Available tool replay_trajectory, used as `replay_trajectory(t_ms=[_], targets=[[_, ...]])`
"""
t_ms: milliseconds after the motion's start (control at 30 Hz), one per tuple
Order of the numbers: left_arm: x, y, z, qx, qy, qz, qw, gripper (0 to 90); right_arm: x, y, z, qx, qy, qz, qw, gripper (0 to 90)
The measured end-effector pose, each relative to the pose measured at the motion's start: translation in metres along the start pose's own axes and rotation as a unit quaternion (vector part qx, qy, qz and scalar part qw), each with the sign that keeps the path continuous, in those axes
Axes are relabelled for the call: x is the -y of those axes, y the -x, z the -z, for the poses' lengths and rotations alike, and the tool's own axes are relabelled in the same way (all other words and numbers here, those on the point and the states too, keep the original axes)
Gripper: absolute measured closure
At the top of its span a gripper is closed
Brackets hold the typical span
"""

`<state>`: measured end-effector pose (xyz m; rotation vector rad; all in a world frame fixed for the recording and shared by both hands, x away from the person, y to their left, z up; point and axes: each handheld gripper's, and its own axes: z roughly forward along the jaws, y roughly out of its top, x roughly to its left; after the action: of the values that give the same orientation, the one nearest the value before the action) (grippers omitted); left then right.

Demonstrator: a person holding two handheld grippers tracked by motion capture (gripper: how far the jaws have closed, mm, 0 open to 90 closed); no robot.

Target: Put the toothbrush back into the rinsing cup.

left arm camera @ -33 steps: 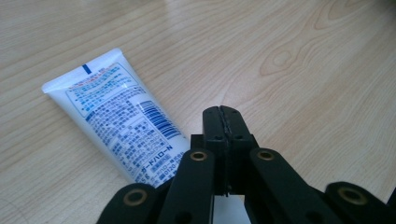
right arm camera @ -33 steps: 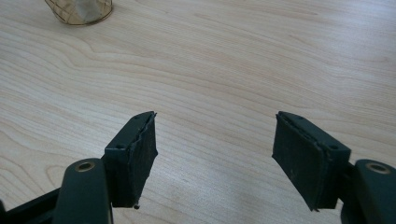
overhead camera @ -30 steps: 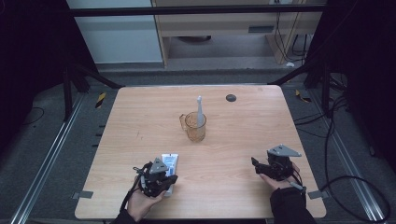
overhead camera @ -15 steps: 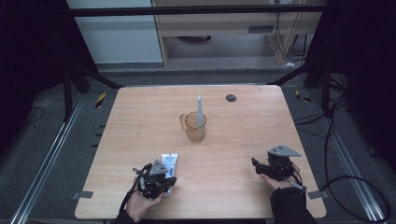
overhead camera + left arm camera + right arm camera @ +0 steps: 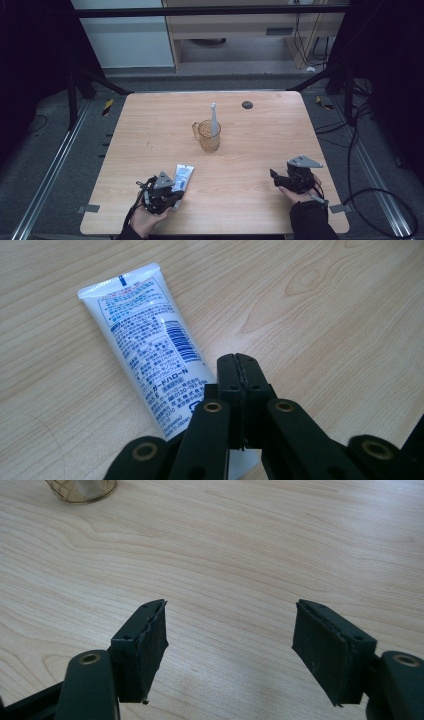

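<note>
A white toothpaste tube point(image 5: 183, 175) with blue print lies flat near the table's front left. My left gripper point(image 5: 175, 192) rests over its near end, jaws shut together with nothing between them. In the left gripper view the tube point(image 5: 145, 335) runs up and left from under the closed tips of that gripper point(image 5: 237, 360). My right gripper point(image 5: 274, 178) sits low at the front right, open. Its jaws point(image 5: 230, 625) stand wide apart over bare wood.
An amber glass mug point(image 5: 209, 136) with a white toothbrush point(image 5: 213, 116) upright in it stands mid-table; its base shows in the right gripper view point(image 5: 80, 490). A small dark disc point(image 5: 247, 104) lies near the far edge. The wooden table point(image 5: 150, 130) ends close behind both hands.
</note>
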<state>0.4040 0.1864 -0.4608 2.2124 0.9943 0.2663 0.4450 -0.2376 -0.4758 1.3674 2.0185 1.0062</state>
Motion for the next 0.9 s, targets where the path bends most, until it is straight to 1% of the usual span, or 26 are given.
replay_trajectory(t_ms=[233,400,500,533,633,700,767,800,900], targets=[[0.003,-0.004,0.004,-0.009,-0.003,0.005,0.9999,89.9,0.000,0.000,0.000,0.000,-0.001,0.001,1.0000,29.7],[0.003,-0.005,0.005,-0.009,-0.003,0.007,0.9999,89.9,0.001,0.001,-0.001,0.000,-0.002,0.000,1.0000,29.7],[0.003,-0.005,0.005,-0.023,-0.008,0.002,0.9997,89.9,0.001,0.001,-0.001,0.000,-0.002,0.000,1.0000,29.7],[0.004,-0.005,0.006,-0.025,-0.009,0.004,0.9996,89.9,0.001,0.001,-0.001,0.000,-0.002,0.000,1.0000,29.7],[0.004,-0.008,0.007,-0.023,-0.008,0.010,0.9996,89.9,0.001,0.000,-0.001,0.000,-0.002,0.000,1.0000,29.7],[0.004,-0.007,0.007,-0.024,-0.008,0.010,0.9996,89.9,0.001,0.000,-0.001,0.000,-0.002,0.000,1.0000,29.7],[0.003,-0.007,0.008,-0.024,-0.004,0.009,0.9997,89.8,0.001,0.000,0.000,-0.002,-0.003,-0.004,1.0000,29.7],[0.002,-0.008,0.010,-0.024,0.000,0.009,0.9997,89.6,0.001,0.000,-0.001,0.000,-0.002,0.000,1.0000,29.6],[-0.003,-0.013,0.019,-0.025,0.023,0.018,0.9993,88.5,0.000,0.000,0.000,-0.001,0.001,-0.001,1.0000,29.6]])
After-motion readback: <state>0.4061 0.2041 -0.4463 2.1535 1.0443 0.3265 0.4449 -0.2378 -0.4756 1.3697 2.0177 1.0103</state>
